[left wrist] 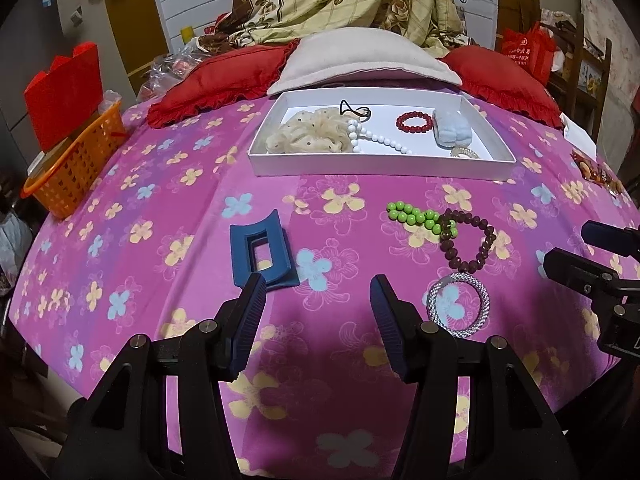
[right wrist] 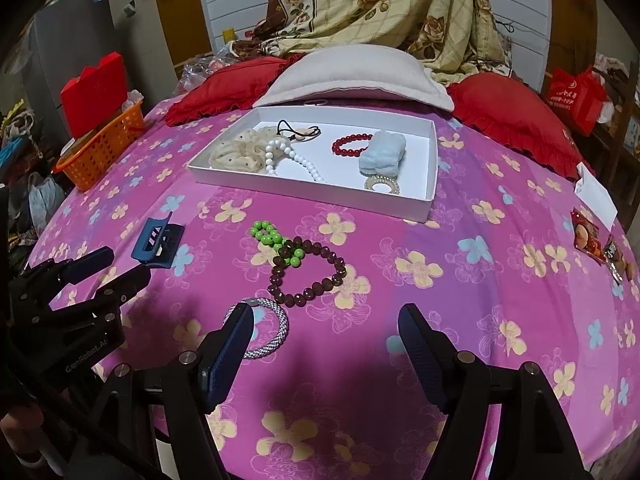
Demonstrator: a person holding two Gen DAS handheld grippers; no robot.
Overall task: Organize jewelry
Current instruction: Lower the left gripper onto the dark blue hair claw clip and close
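A white tray (left wrist: 256,160) (right wrist: 430,200) lies on the pink floral bedspread, holding a cream scrunchie (left wrist: 308,134), white bead string (right wrist: 296,158), red bead bracelet (left wrist: 414,121) (right wrist: 352,144), pale blue clip (right wrist: 382,156) and a clear coil tie (right wrist: 382,186). In front of it lie a green bead bracelet (left wrist: 418,218) (right wrist: 276,240), a brown bead bracelet (left wrist: 466,244) (right wrist: 308,276), a silver ring bracelet (left wrist: 458,306) (right wrist: 266,332) and a blue hair claw (left wrist: 262,254) (right wrist: 156,242). My left gripper (left wrist: 318,308) is open and empty just right of the claw. My right gripper (right wrist: 324,332) is open and empty beside the silver bracelet.
Red pillows (left wrist: 216,84) and a white pillow (left wrist: 360,64) lie behind the tray. An orange basket (left wrist: 76,164) stands at the bed's left edge. Snack packets (right wrist: 596,240) and a white card (right wrist: 596,196) lie at the right edge.
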